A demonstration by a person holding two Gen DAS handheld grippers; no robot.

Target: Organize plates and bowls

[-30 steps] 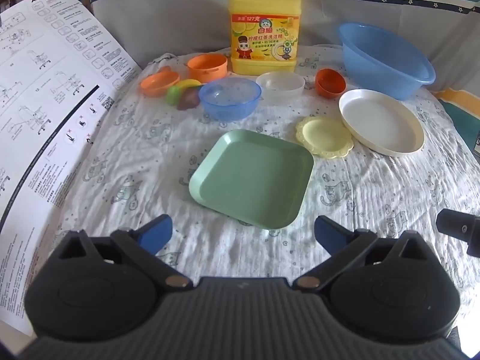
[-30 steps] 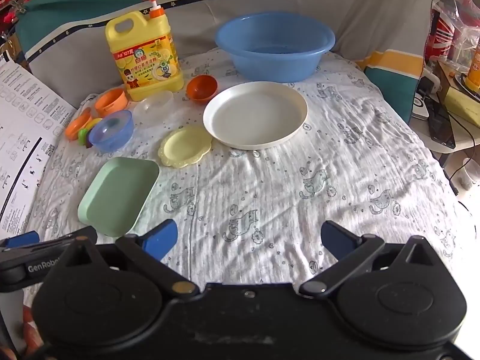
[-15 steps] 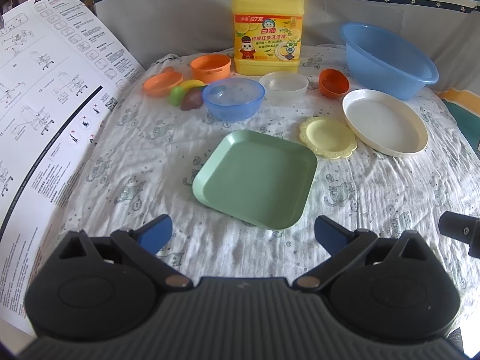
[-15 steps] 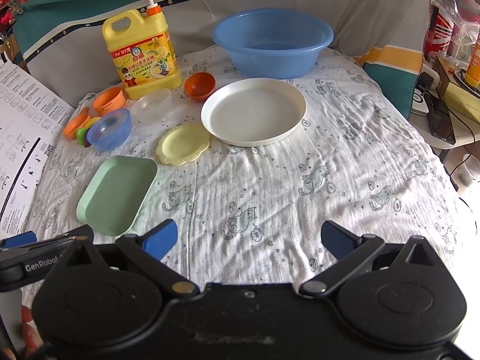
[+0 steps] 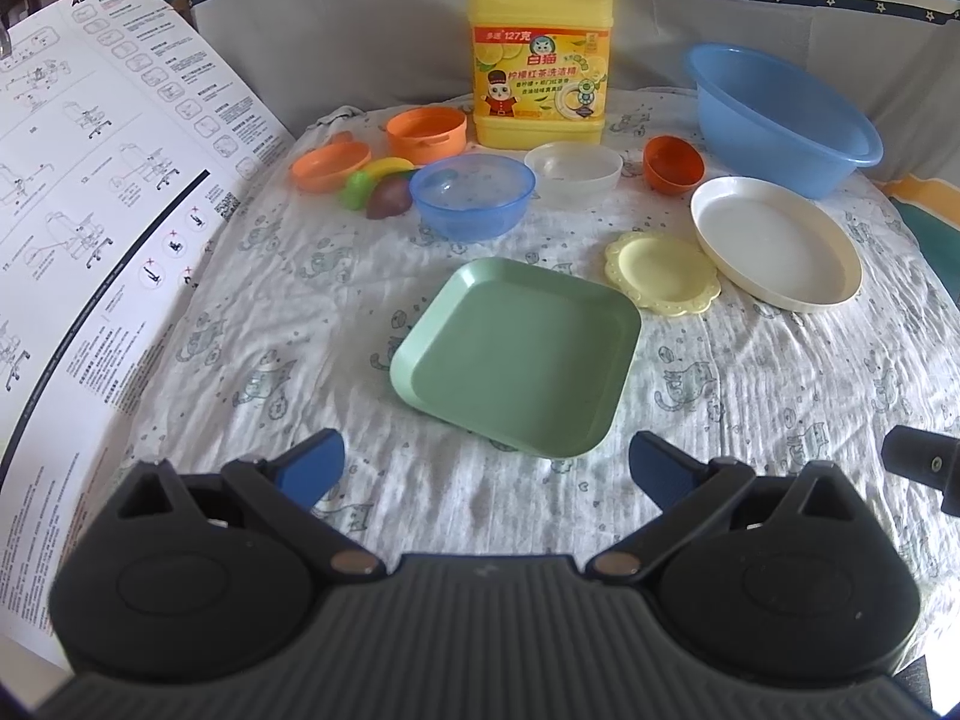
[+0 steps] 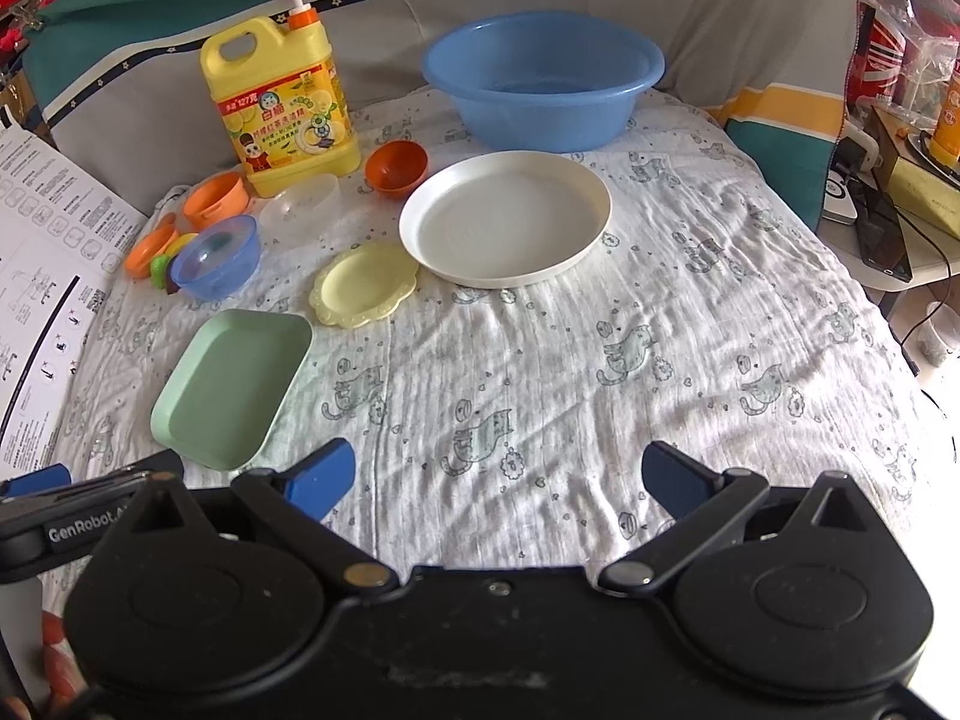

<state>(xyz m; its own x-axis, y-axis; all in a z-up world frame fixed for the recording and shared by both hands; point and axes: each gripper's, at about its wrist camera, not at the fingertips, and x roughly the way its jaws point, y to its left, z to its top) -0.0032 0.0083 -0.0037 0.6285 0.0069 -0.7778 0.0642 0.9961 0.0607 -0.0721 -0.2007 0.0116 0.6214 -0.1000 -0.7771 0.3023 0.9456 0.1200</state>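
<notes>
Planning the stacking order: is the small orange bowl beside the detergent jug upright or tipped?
Tipped. The small orange bowl leans on its side, its opening facing the white round plate, not straight up.

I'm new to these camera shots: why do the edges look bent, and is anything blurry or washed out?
Left wrist view: the fisheye lens curves the instruction sheet at the edge; an orange blur smears the detergent jug top. Right wrist view: bright light washes out the cloth at the right; wrinkles cast soft shadows, and the white plate stays sharp.

Square green plastic plate [image 5: 516, 354] lies flat centrally; scalloped yellow saucer [image 5: 663, 273] and round white plate [image 5: 774, 249] at two o'clock.
</notes>
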